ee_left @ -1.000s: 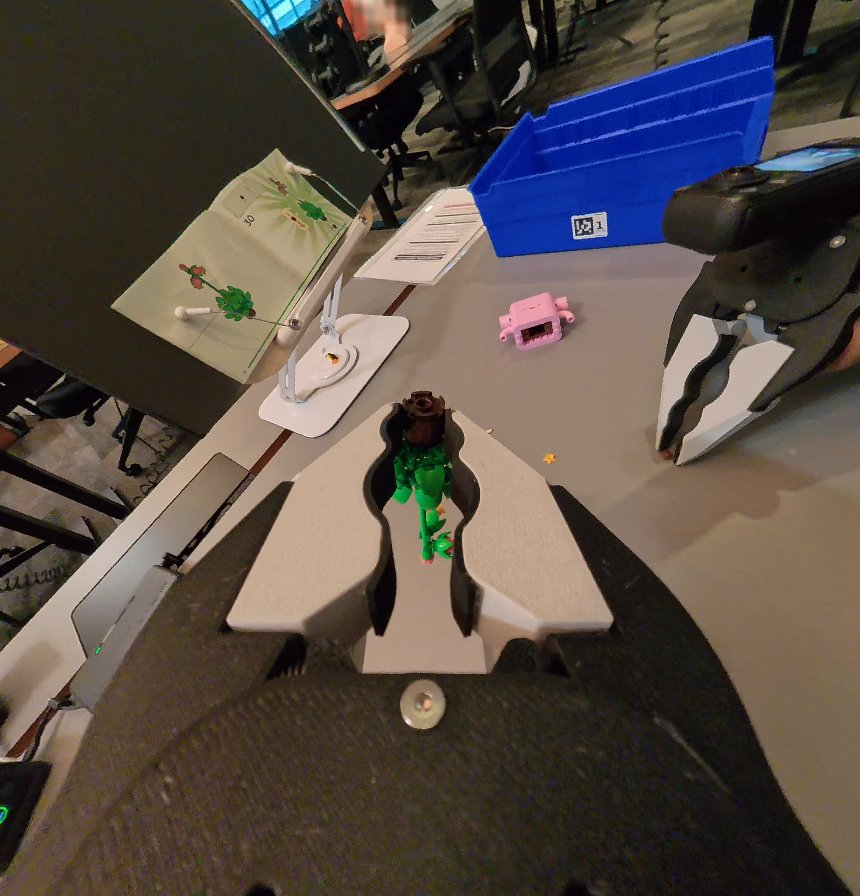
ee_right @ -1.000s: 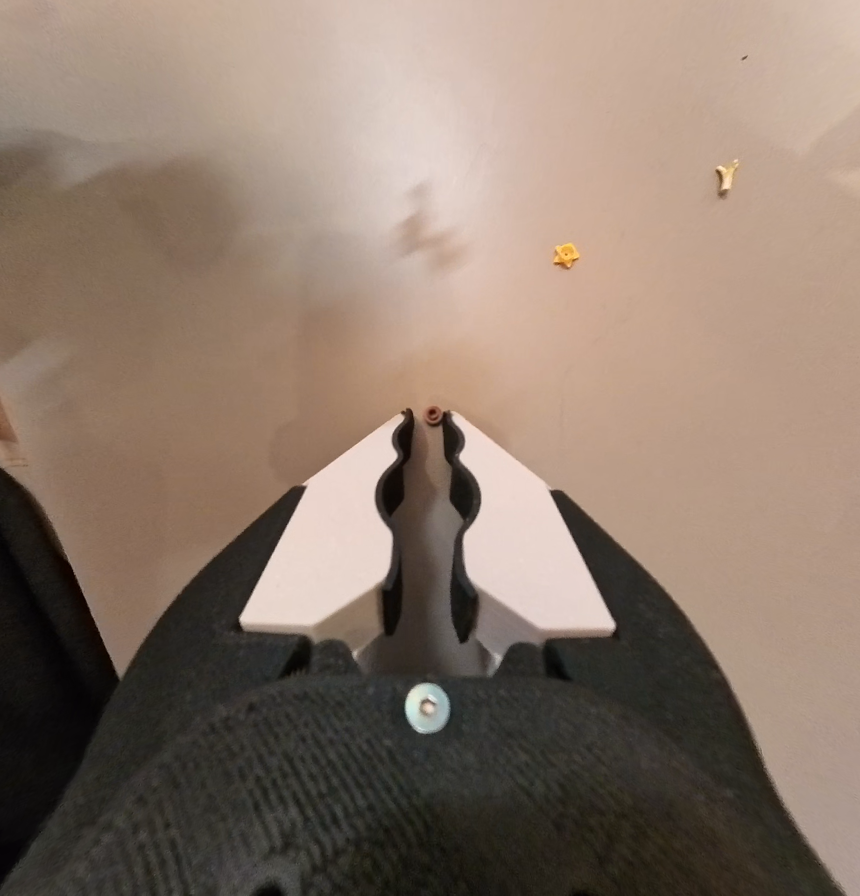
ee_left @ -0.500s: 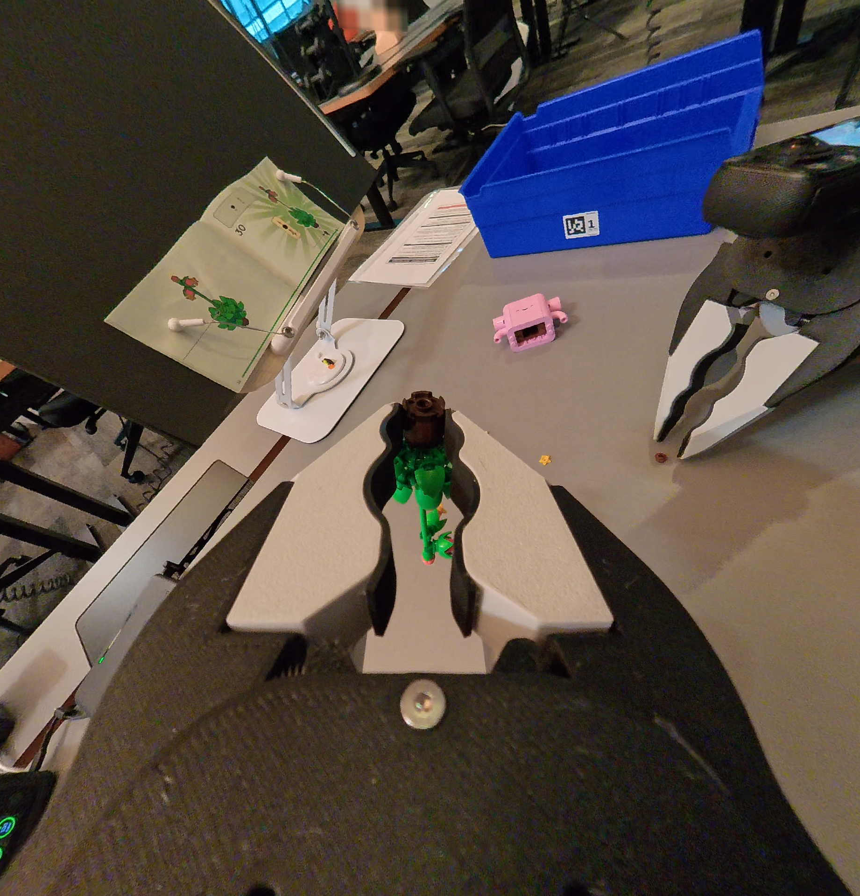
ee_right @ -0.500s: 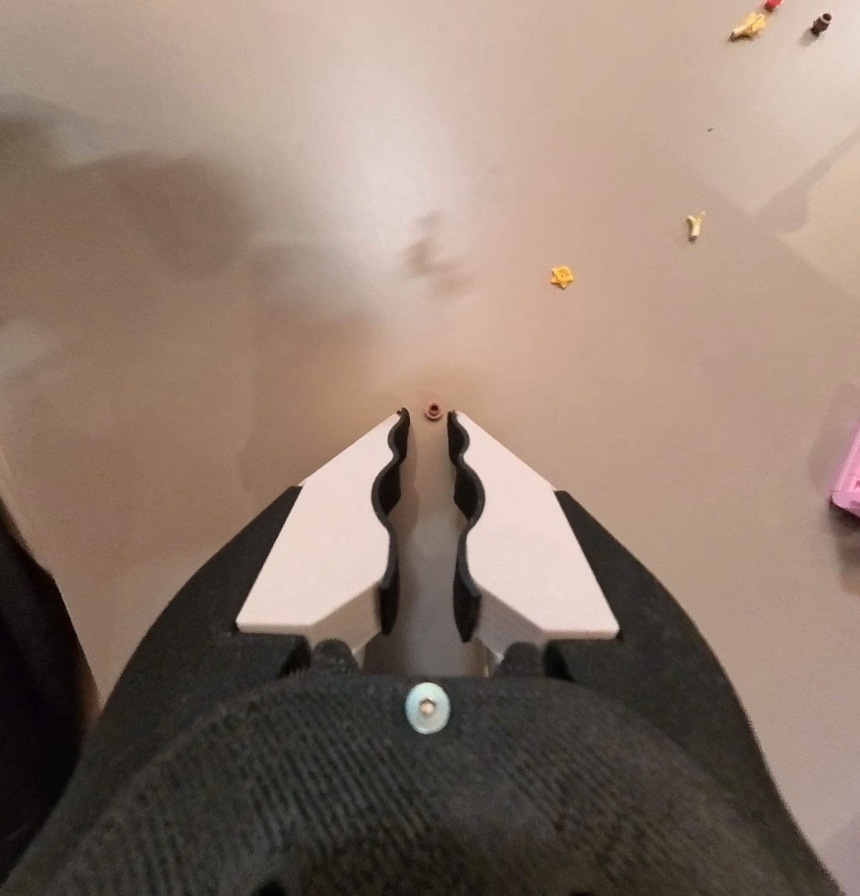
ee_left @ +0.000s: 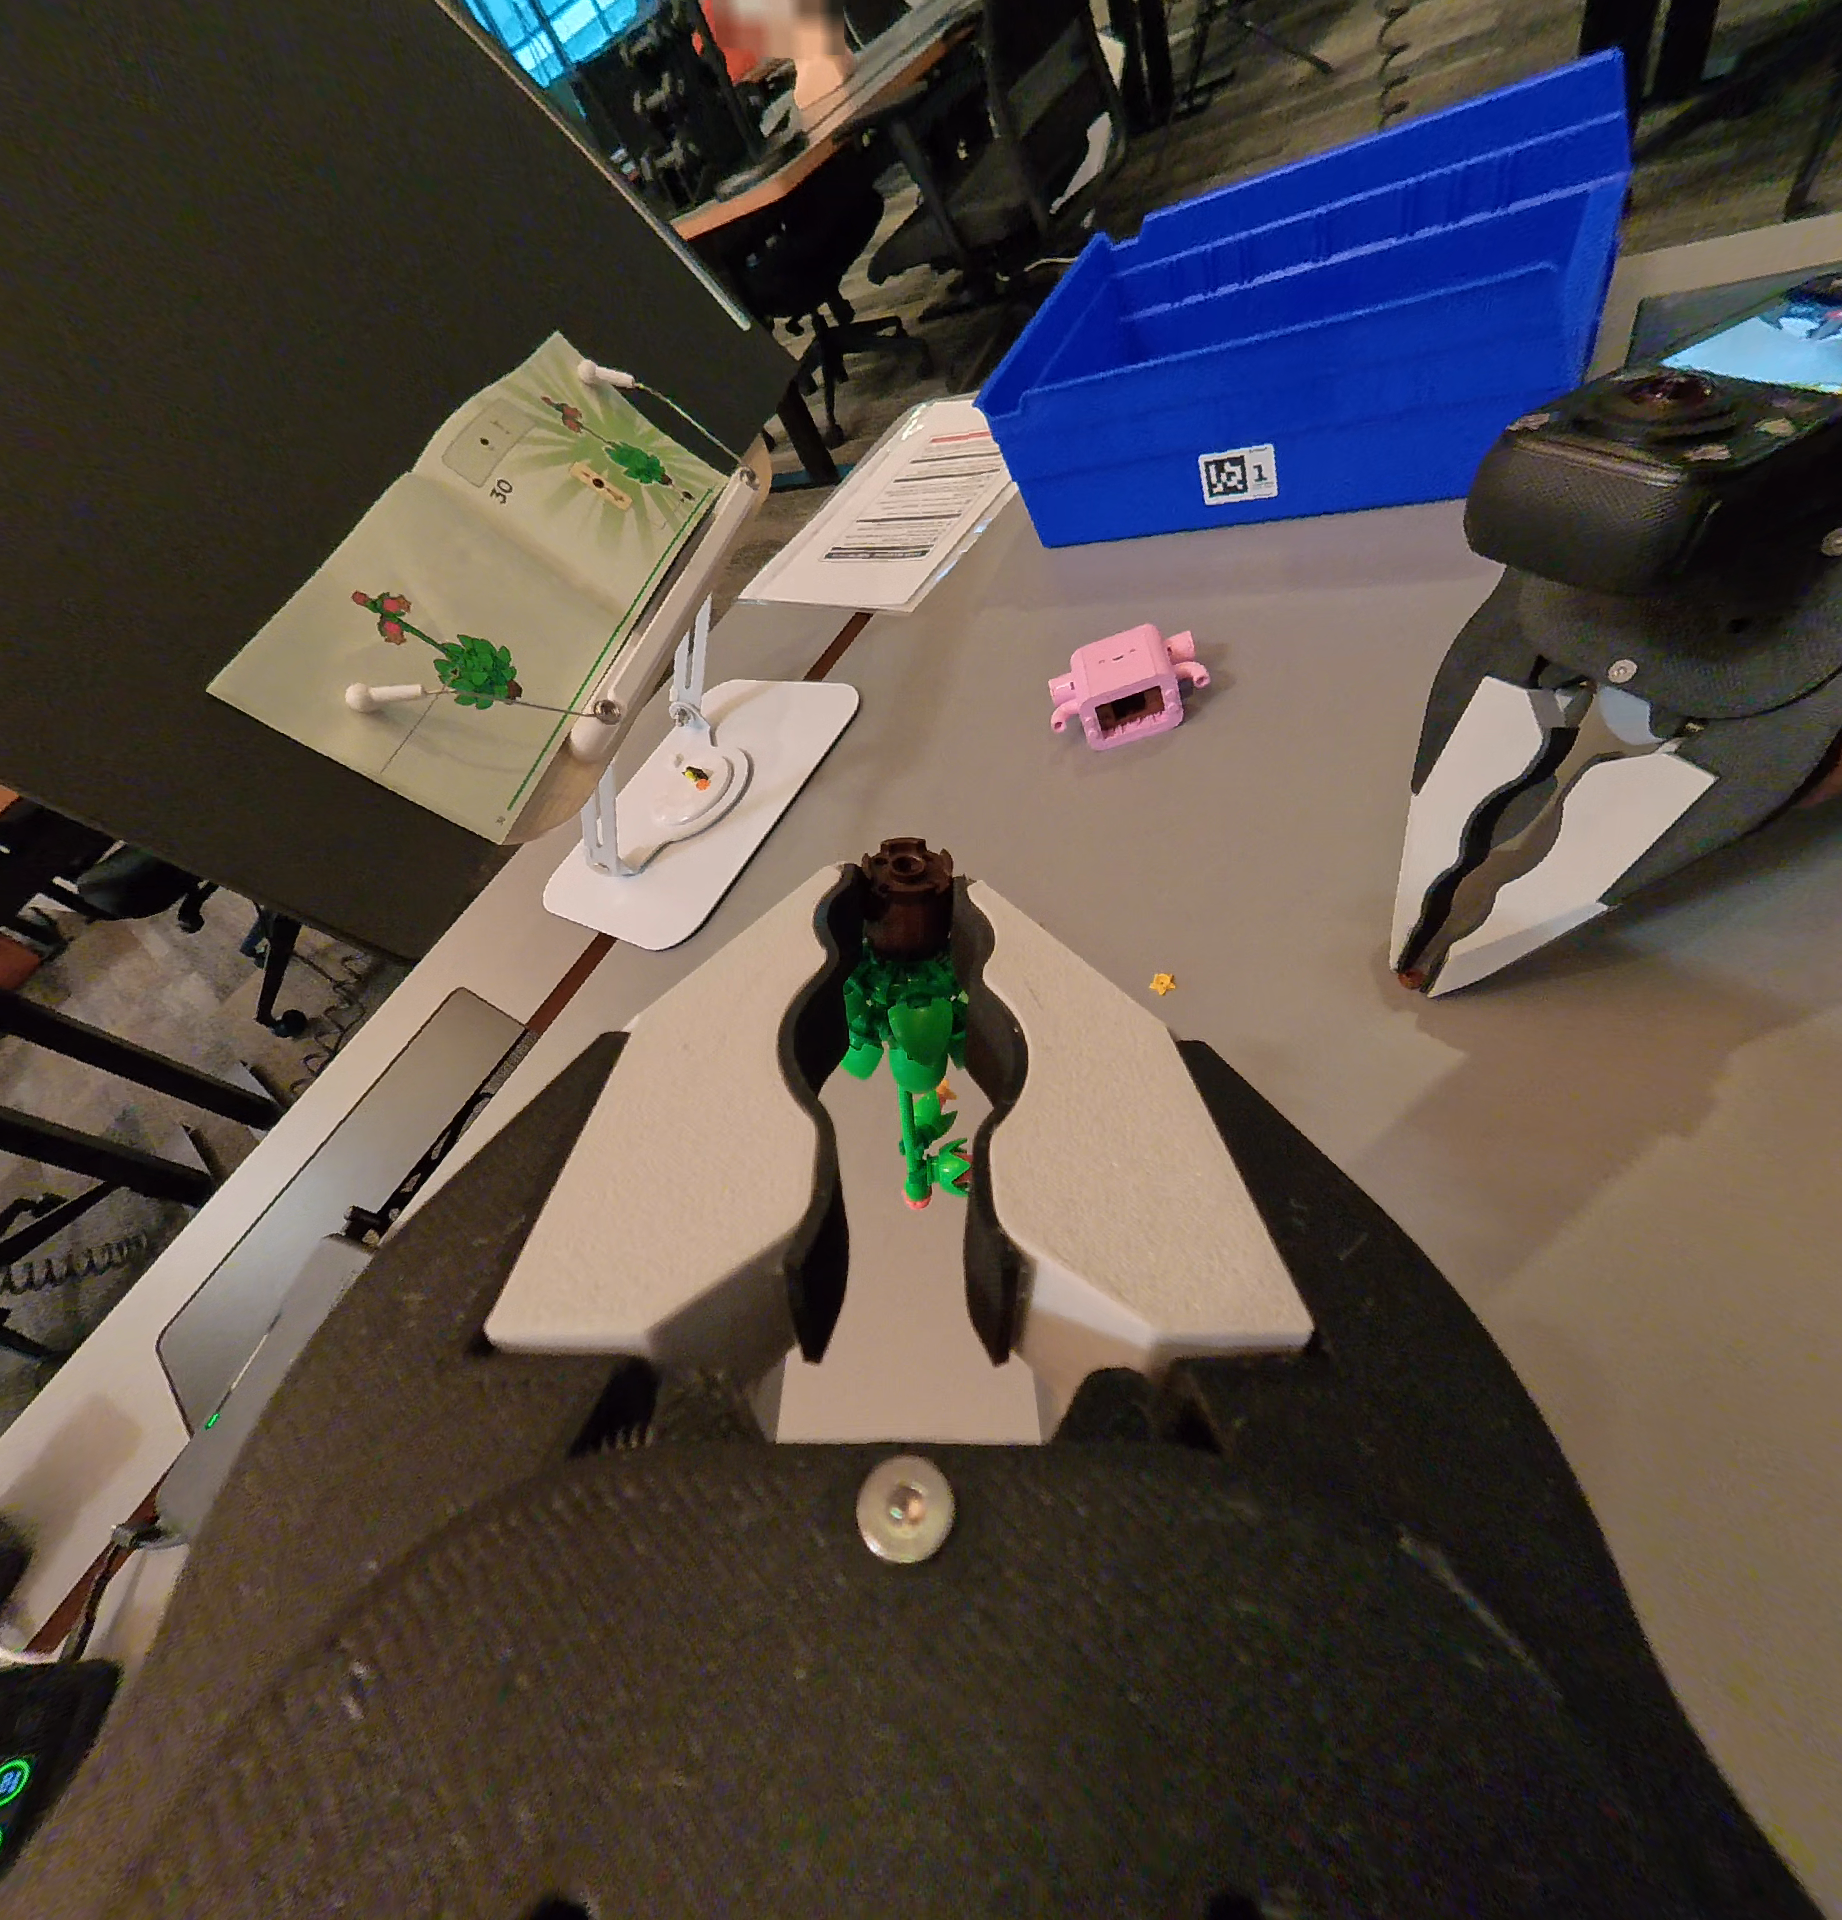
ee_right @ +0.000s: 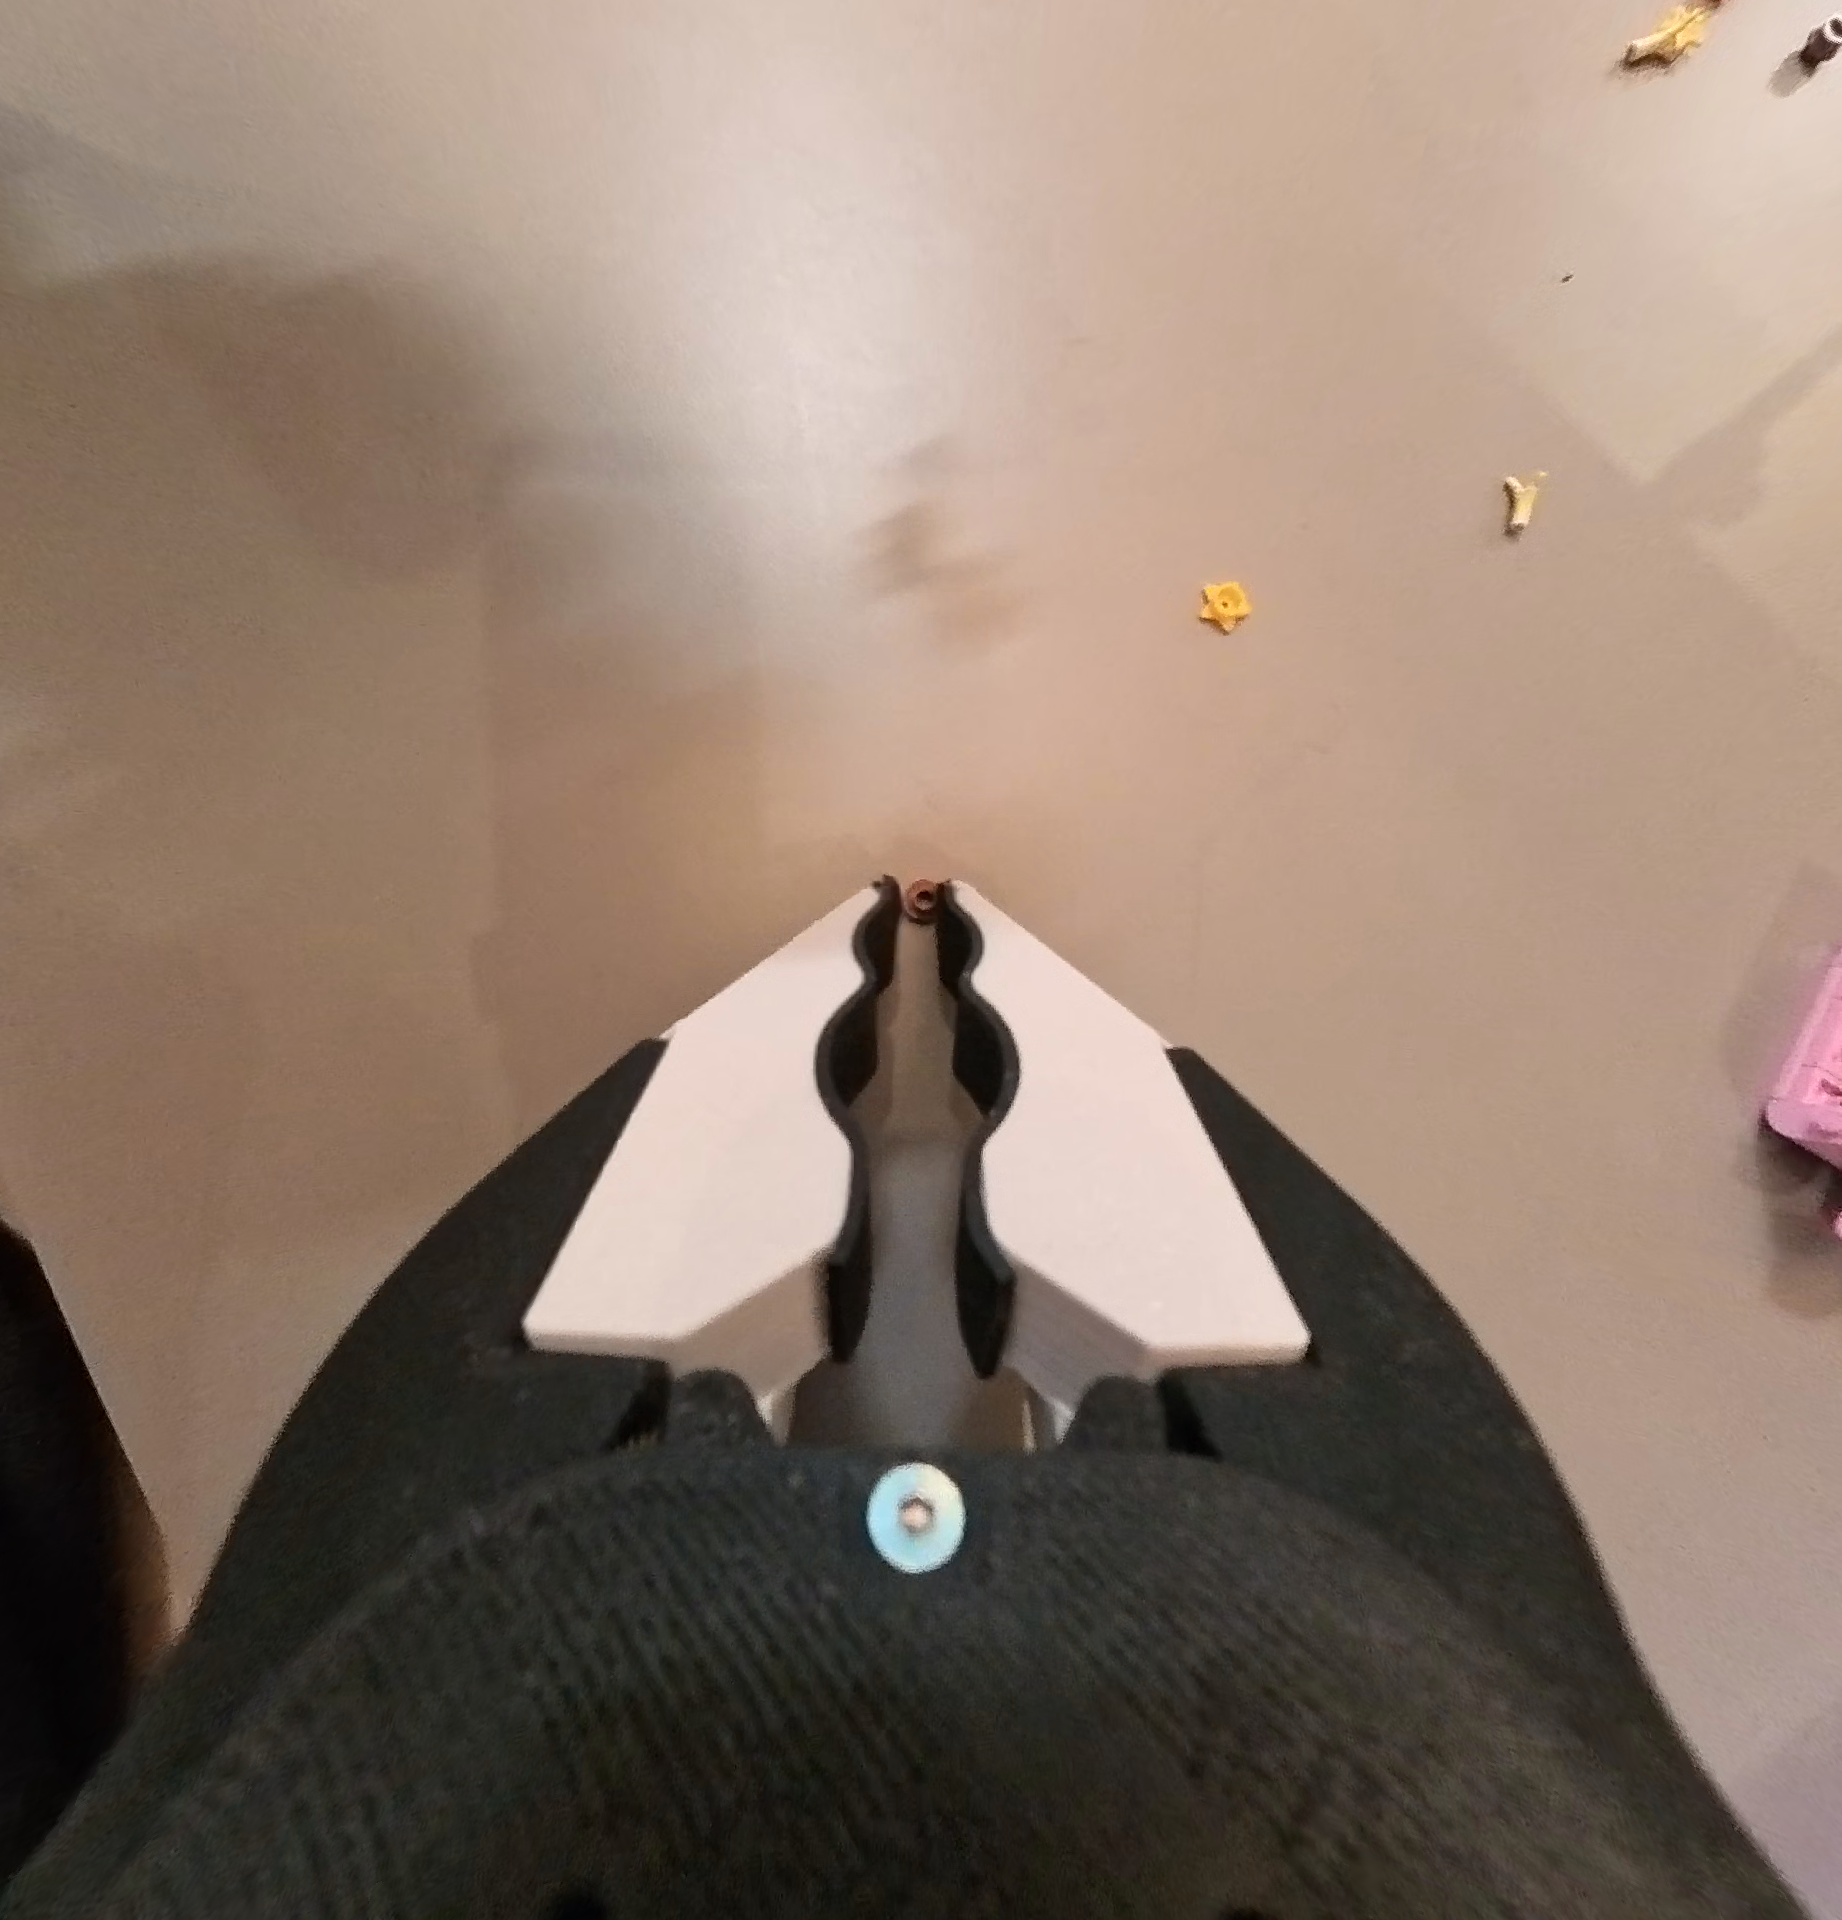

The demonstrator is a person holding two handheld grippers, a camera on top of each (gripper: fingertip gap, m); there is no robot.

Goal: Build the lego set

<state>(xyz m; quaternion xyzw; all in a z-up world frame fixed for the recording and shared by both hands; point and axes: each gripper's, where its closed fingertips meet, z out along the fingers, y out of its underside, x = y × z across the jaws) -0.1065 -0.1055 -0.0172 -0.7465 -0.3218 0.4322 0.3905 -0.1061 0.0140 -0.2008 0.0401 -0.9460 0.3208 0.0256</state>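
Green stem and leaves hang between the fingers of my left tool (ee_left: 904, 894), which is clamped on the dark brown round brick (ee_left: 904, 896) capping the plant assembly (ee_left: 912, 1049), held above the grey table (ee_left: 1519, 1195). Further right, my right tool (ee_right: 922, 891) has its tips drawn together on a tiny reddish-brown stud (ee_right: 923, 898) right at the table surface. I judge the step in hand is picking up that stud to add it to the plant; next calls for lifting it without losing it and lining it up on the brick. Beyond lie a yellow flower piece (ee_right: 1225, 606), a pink block figure (ee_left: 1125, 694), the instruction booklet (ee_left: 481, 592) on its stand, and a blue bin (ee_left: 1312, 343).
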